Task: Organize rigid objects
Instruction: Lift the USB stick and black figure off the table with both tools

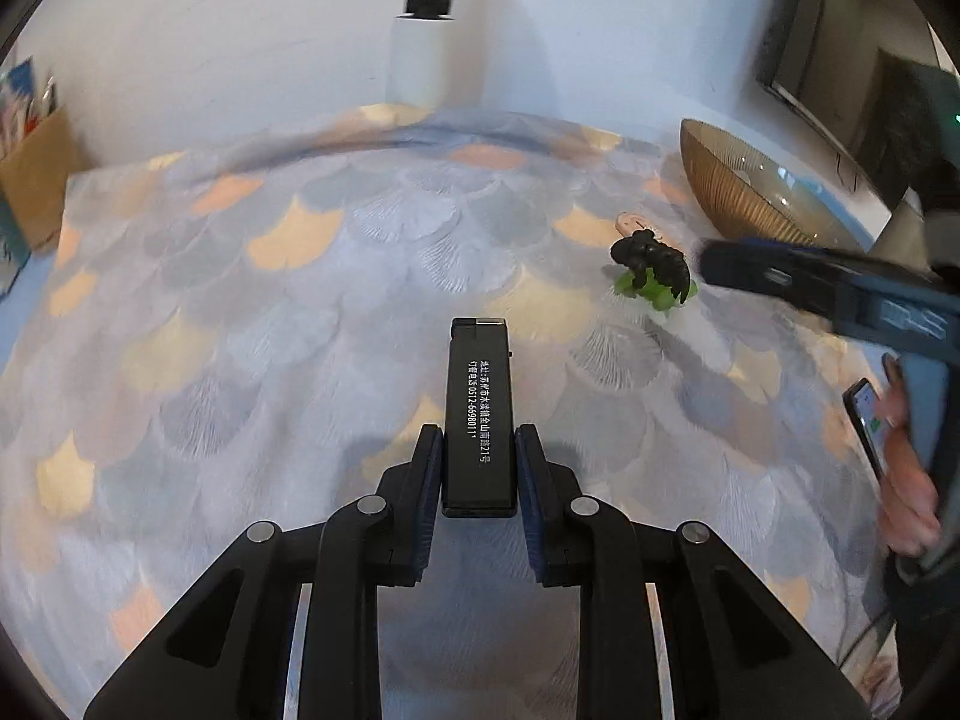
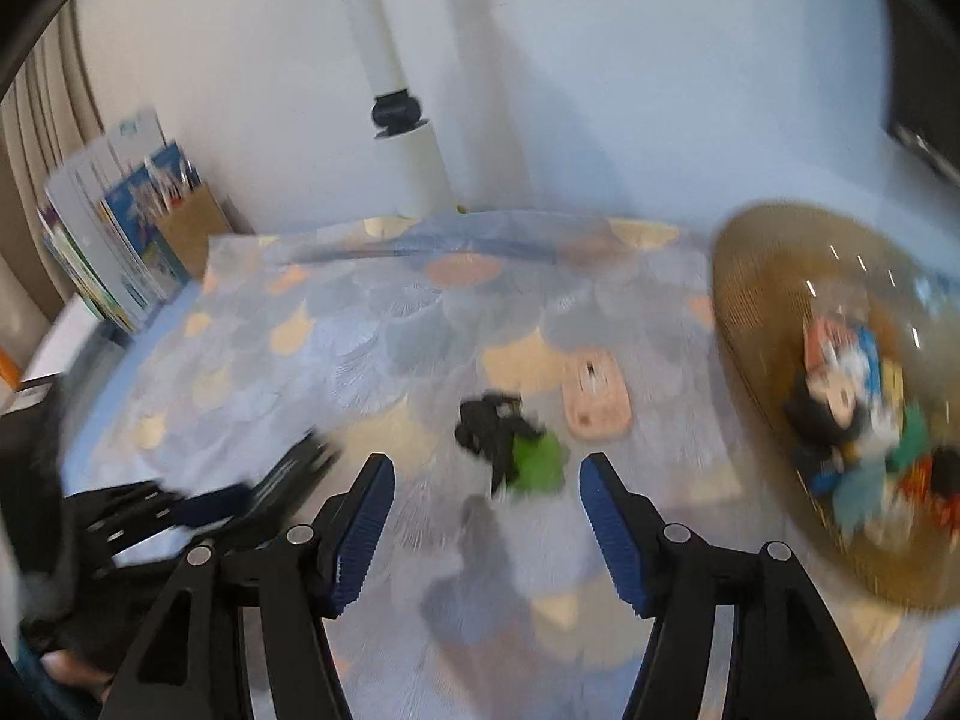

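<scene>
- The left gripper (image 1: 478, 468) is clamped on a black bar (image 1: 478, 414) printed with white text, which is held above the patterned tablecloth (image 1: 240, 300).
- The right gripper (image 2: 486, 516) is seen with its jaws apart and nothing between them.
- A black and green toy (image 2: 510, 450) lies on the cloth just ahead of the right gripper, with a pink case (image 2: 596, 403) just beside it.
- An amber bowl (image 2: 756, 300) stands at the right, with several toys (image 2: 852, 408) inside, blurred.
</scene>
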